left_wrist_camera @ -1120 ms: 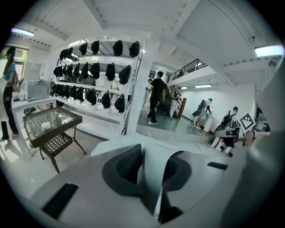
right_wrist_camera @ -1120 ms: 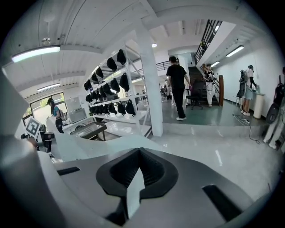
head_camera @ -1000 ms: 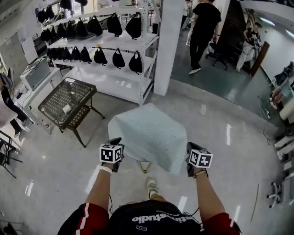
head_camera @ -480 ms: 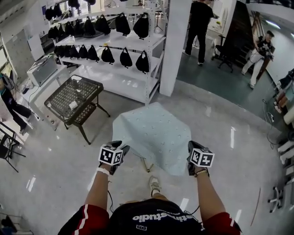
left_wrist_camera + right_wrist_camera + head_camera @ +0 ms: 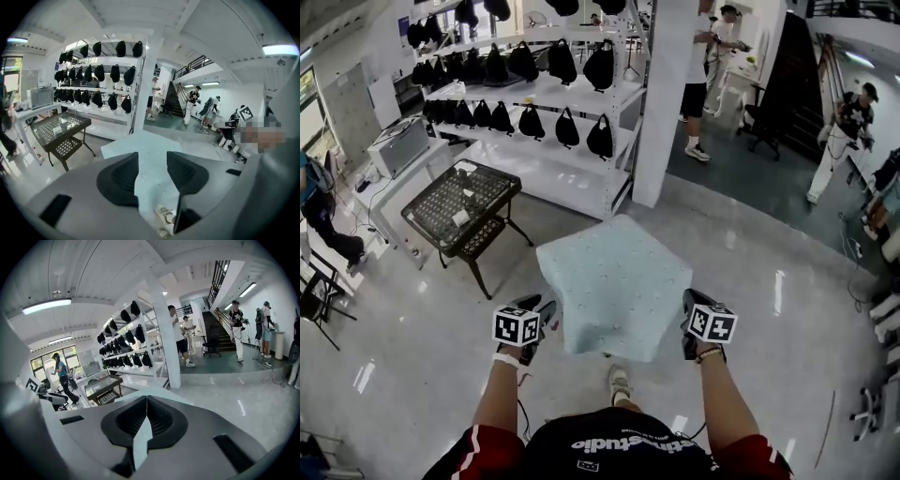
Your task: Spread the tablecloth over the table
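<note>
A pale blue tablecloth (image 5: 614, 281) lies draped over a small table, its edges hanging down all round. My left gripper (image 5: 546, 309) stands just off the cloth's near left corner. In the left gripper view the left gripper (image 5: 152, 171) has its jaws wide open, with nothing pinched and the tablecloth (image 5: 150, 147) showing beyond the gap. My right gripper (image 5: 686, 314) is at the cloth's near right corner. In the right gripper view the right gripper (image 5: 146, 416) is shut on a strip of the tablecloth (image 5: 142, 441).
A black mesh side table (image 5: 459, 202) stands to the left. White shelves (image 5: 544, 164) with black bags and a white pillar (image 5: 661, 103) lie behind. People (image 5: 703, 75) stand at the back and at far left (image 5: 319, 216). My foot (image 5: 619, 380) is below the cloth.
My left gripper has opened, let go of the cloth's near left corner and drawn back to the left. The right gripper keeps its hold and has shifted only slightly.
</note>
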Motion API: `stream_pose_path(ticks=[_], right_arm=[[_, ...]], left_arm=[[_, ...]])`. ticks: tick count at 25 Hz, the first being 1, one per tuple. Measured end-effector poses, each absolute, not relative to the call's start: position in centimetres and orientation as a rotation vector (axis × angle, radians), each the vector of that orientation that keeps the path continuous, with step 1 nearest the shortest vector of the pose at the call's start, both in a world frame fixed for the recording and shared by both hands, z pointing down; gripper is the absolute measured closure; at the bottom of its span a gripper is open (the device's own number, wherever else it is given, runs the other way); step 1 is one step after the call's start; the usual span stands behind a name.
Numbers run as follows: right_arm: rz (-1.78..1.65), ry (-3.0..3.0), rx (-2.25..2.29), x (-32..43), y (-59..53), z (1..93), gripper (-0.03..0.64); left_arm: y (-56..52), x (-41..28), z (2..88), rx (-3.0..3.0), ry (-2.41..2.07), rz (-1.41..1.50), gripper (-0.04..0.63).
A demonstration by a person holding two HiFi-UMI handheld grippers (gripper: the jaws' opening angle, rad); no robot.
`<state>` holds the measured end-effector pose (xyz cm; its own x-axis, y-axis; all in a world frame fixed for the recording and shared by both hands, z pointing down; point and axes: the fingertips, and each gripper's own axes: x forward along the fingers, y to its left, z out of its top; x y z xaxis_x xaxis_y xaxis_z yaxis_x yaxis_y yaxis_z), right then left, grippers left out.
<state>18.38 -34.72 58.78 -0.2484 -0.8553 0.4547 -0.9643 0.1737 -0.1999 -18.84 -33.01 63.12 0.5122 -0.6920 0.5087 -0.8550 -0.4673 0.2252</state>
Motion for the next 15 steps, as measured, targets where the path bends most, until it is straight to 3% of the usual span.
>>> stream_pose_path(ticks=[15], right_arm=[[0.508, -2.339, 1.813, 17.8, -31.9, 51.6, 0.589]], left_arm=[[-33.0, -14.3, 54.3, 2.465, -1.258, 0.213, 0.403]])
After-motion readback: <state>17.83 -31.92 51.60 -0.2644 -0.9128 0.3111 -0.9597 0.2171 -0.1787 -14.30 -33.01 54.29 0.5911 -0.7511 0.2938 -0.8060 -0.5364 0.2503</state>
